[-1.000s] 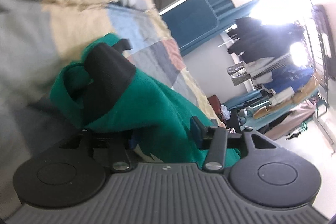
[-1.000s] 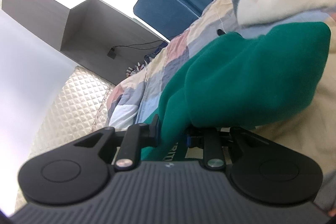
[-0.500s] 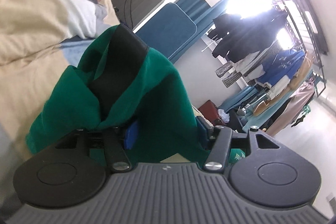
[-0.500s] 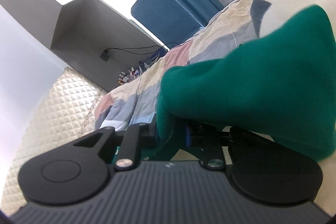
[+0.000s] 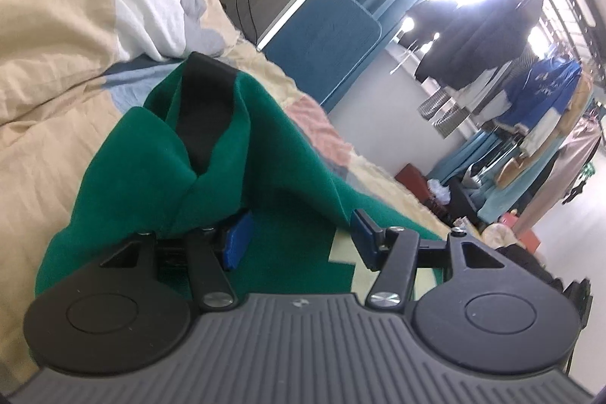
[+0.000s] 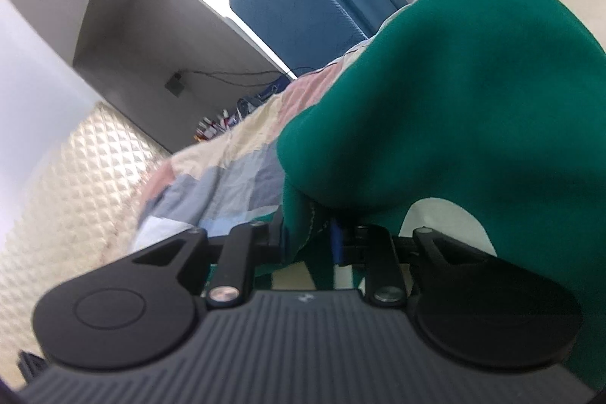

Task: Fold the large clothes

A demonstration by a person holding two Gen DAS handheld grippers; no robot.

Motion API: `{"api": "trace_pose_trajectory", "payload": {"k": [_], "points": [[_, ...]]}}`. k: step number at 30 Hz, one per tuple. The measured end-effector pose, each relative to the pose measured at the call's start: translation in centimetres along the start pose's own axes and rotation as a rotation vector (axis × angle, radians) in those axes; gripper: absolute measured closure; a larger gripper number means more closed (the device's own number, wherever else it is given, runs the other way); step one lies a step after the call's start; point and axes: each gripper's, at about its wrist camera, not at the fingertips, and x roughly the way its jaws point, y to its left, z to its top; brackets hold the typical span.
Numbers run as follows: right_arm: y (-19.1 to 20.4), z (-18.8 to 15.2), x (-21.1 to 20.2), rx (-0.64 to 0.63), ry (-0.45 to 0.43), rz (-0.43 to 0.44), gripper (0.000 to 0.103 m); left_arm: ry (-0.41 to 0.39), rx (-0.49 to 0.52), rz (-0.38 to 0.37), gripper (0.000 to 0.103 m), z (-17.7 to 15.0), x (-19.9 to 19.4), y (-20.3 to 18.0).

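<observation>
Since a second ago you have lifted the green garment (image 5: 288,177) off the patchwork quilt (image 5: 57,70), and it now hangs bunched over both tools. The quilt spreads beneath it, a blue chair (image 6: 295,2) beyond. Your left gripper (image 5: 299,237) stands with its jaws apart, cloth draped over the left pad only. Your right gripper (image 6: 308,233) seems clamped on a green fold, though fabric hides the contact.

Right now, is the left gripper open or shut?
Open: the left gripper has a wide gap between its blue pads, though the green garment drapes over one finger.
</observation>
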Motion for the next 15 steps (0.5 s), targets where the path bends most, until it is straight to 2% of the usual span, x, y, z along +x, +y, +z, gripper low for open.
{"api": "trace_pose_trajectory", "payload": {"k": [5, 9, 11, 12, 14, 15], "points": [[-0.6, 0.0, 2.2, -0.051, 0.005, -0.009, 0.08, 0.01, 0.09, 0.046, 0.04, -0.5, 2.2, 0.3], [-0.2, -0.1, 2.1, -0.088, -0.001, -0.019, 0.08, 0.005, 0.162, 0.072, 0.039, -0.5, 2.3, -0.5], [0.5, 0.2, 1.6, -0.103, 0.0, -0.025, 0.078, -0.003, 0.175, 0.065, 0.032, -0.5, 1.9, -0.8], [0.8, 0.3, 1.3, -0.11, 0.003, -0.03, 0.074, -0.008, 0.176, 0.062, 0.031, -0.5, 1.5, -1.1], [2.1, 0.6, 0.9, -0.121, 0.008, -0.037, 0.056, -0.024, 0.189, 0.064, 0.03, -0.3, 0.7, -1.8], [2.7, 0.7, 0.4, -0.133, 0.003, -0.029, 0.038, -0.037, 0.201, 0.065, 0.029, -0.2, 0.2, -2.2]]}}
